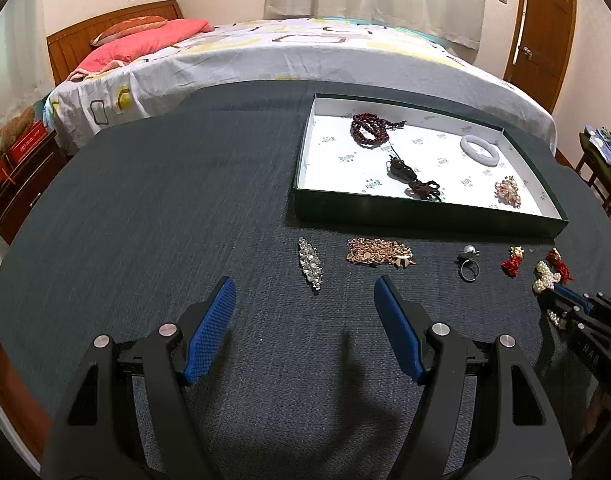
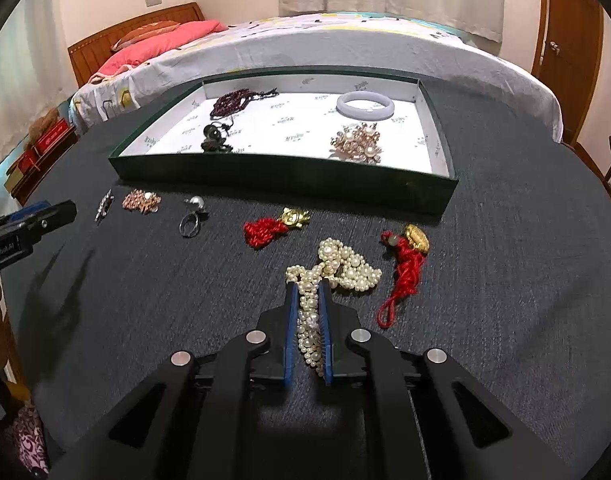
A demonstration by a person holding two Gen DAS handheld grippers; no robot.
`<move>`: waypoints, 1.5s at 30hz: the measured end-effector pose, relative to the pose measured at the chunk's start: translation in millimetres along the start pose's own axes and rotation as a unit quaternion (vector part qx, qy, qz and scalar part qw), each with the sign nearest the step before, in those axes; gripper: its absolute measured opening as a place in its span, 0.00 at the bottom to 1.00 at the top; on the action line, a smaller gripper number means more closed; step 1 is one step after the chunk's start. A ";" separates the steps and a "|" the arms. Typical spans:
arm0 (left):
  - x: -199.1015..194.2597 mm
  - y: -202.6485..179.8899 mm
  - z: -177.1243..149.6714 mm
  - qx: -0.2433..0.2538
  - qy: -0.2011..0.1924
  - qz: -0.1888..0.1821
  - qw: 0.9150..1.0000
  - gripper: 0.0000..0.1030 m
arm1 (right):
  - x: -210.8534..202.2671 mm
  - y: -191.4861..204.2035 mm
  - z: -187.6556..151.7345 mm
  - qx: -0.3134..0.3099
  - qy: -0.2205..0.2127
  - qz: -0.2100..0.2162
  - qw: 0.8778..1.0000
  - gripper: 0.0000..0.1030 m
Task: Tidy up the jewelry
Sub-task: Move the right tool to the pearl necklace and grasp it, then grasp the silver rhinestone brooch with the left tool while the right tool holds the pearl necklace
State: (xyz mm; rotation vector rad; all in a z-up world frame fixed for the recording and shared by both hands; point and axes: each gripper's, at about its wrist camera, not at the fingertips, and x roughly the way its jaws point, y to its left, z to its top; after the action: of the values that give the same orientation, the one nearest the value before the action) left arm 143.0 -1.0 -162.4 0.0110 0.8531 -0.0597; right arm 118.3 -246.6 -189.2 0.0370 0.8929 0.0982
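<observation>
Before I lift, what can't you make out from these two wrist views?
- Pearl necklace: the stretch between the right gripper pads is partly covered in the right wrist view; at the frame edge in the left wrist view.
- Tray near wall hides the floor just behind it in both views.
- Ring: too small for detail.

"GenRobot.AI" printed on left tool (image 2: 29,224).
</observation>
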 end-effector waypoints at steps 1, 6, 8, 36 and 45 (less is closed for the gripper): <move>0.7 0.4 0.2 -0.001 0.001 0.000 1.000 0.68 | -0.7 -0.6 2.1 0.001 -0.003 -0.001 1.000 0.10; 5.3 -0.2 1.0 -0.001 0.004 0.000 1.000 0.68 | -3.1 -4.5 11.5 0.007 -0.016 -0.003 1.000 0.10; 7.5 -1.0 2.2 0.000 0.006 -0.001 1.000 0.68 | -3.6 -5.8 13.2 0.010 -0.019 -0.004 1.000 0.10; 55.1 -0.5 14.6 0.022 0.036 -0.018 0.999 0.20 | 9.6 -17.7 20.9 0.031 -0.011 0.011 0.999 0.10; 53.3 0.8 13.1 0.023 0.036 -0.022 0.999 0.12 | 9.4 -17.4 20.7 0.032 -0.011 0.012 0.999 0.10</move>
State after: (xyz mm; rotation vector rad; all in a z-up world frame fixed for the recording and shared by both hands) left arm 187.9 -3.2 -193.9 0.0378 0.9248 -0.1220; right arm 141.4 -262.8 -184.7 0.1072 0.8728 0.0908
